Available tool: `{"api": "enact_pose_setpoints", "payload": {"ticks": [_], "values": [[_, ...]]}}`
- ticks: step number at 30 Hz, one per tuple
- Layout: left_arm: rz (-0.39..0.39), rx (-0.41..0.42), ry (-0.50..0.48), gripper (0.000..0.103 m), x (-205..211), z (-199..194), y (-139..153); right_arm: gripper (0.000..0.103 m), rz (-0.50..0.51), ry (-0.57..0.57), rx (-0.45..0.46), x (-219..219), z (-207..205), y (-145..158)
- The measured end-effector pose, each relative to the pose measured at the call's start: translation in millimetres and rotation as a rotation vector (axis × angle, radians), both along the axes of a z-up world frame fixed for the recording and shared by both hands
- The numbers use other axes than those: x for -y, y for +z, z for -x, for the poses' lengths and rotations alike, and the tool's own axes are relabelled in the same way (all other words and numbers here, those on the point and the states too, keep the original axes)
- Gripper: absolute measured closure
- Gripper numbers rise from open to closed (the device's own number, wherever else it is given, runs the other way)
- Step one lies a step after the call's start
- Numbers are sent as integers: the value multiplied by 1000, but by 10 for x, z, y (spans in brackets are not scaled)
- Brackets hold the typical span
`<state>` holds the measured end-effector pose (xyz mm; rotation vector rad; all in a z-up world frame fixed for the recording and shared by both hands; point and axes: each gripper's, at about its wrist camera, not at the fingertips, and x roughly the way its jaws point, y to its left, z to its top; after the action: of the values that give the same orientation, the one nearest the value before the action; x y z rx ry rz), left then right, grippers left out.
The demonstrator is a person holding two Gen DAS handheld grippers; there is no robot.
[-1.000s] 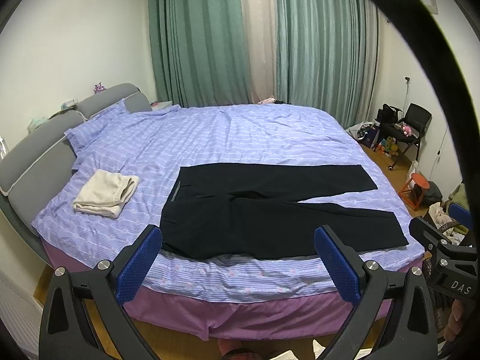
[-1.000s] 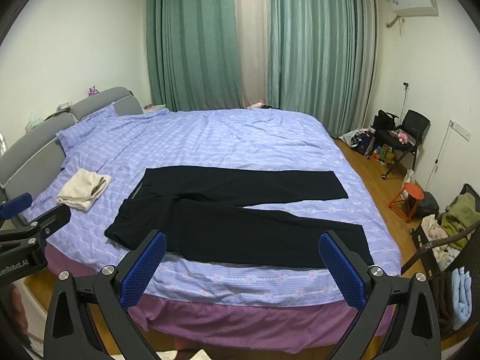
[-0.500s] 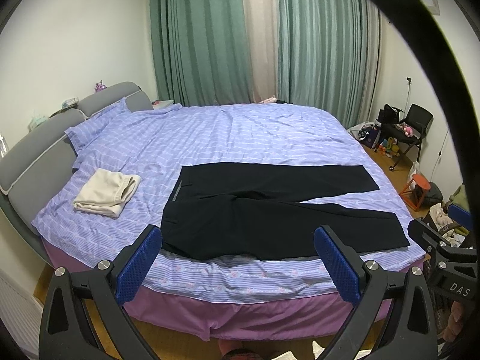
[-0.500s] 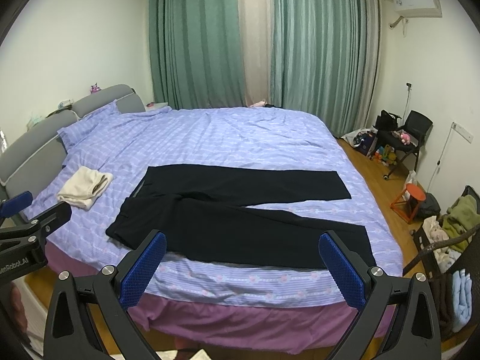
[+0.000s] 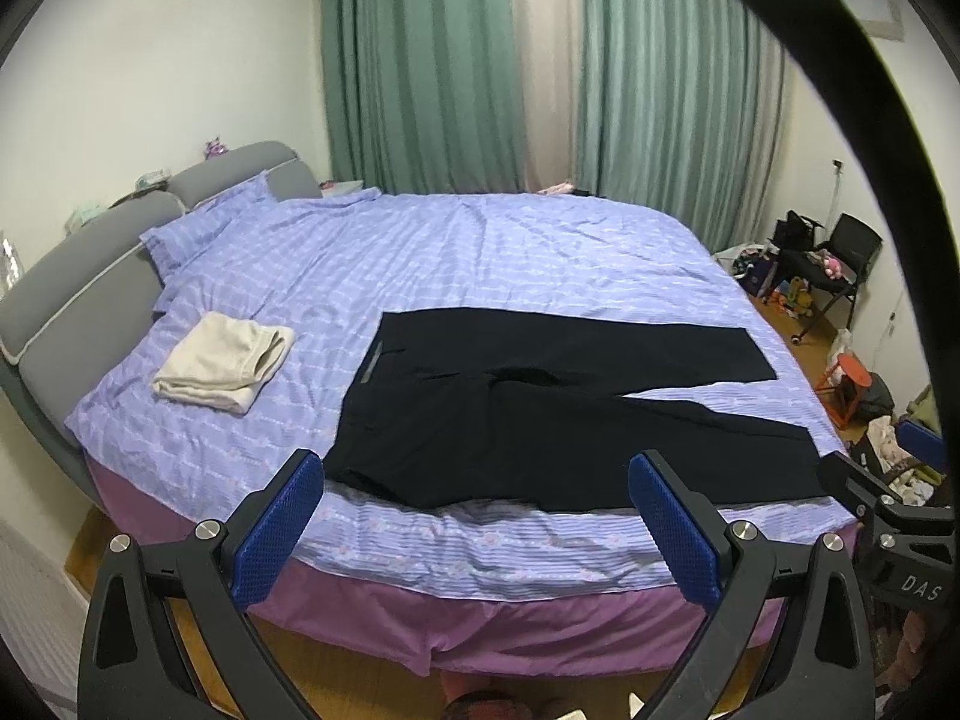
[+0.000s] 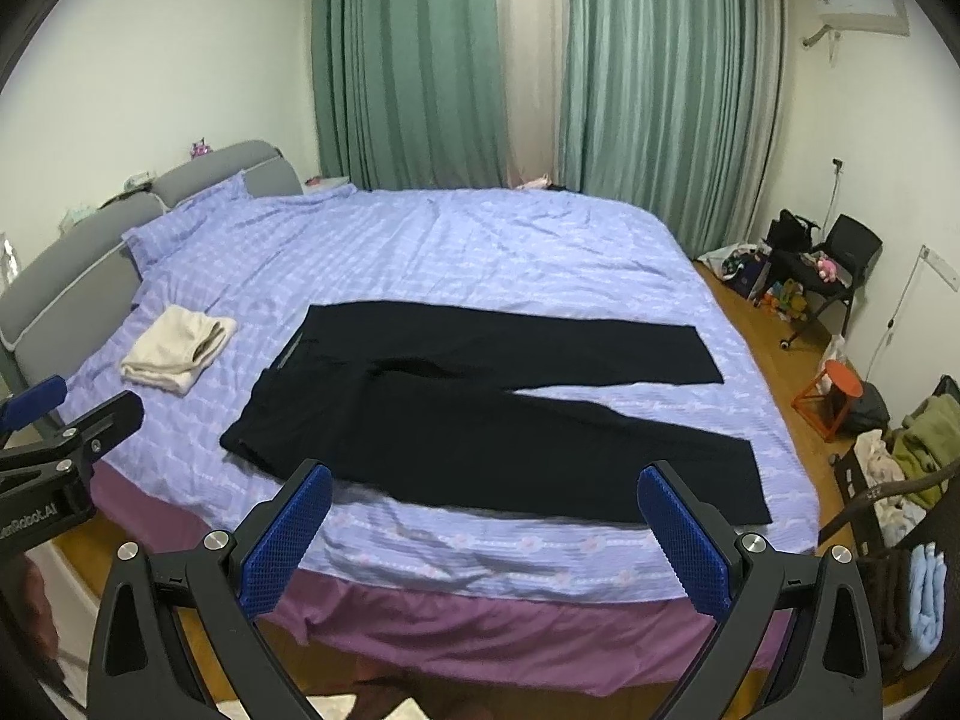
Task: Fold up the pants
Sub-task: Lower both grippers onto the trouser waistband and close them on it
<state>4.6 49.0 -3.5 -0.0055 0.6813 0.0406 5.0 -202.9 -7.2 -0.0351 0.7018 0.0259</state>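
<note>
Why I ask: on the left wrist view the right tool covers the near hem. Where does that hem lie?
Observer: The near hem lies flat on the bed, short of its side edge.
Operator: Is the right tool open?
Observer: Yes. The right tool is open and empty, not touching the pants.

A home bedroom: large bed (image 6: 480, 252) with padded headboard (image 6: 66, 276), green curtains (image 6: 408, 60), wall air conditioner (image 6: 861, 6).
</note>
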Motion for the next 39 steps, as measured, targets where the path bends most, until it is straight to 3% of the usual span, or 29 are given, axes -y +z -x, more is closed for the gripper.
{"api": "enact_pose_setpoints", "payload": {"ticks": [3, 12, 23, 26, 31, 36, 39], "values": [[14, 0, 39, 0, -201, -63, -110, 0, -6, -33, -26, -49, -95, -107], [8, -114, 99, 0, -763, -561, -606, 0, -44, -55, -158, -466, -648, -599], [14, -275, 103, 0, -1367, -1389, -1462, 1, -115, -161, -333, -946, -1397, -1536], [42, -339, 97, 1, -1449, -1602, -1748, 1, -131, -207, -375, -977, -1547, -1795], [186, -453, 121, 2, -1578, -1910, -2240, 2, -144, -263, -442, -982, -1762, -2222], [218, -511, 163, 4, -1596, -2121, -2560, 7, -183, -321, -502, -885, -1977, -2572], [195, -521, 163, 4, -1587, -2247, -2724, 9, -187, -344, -510, -841, -2095, -2722]]}}
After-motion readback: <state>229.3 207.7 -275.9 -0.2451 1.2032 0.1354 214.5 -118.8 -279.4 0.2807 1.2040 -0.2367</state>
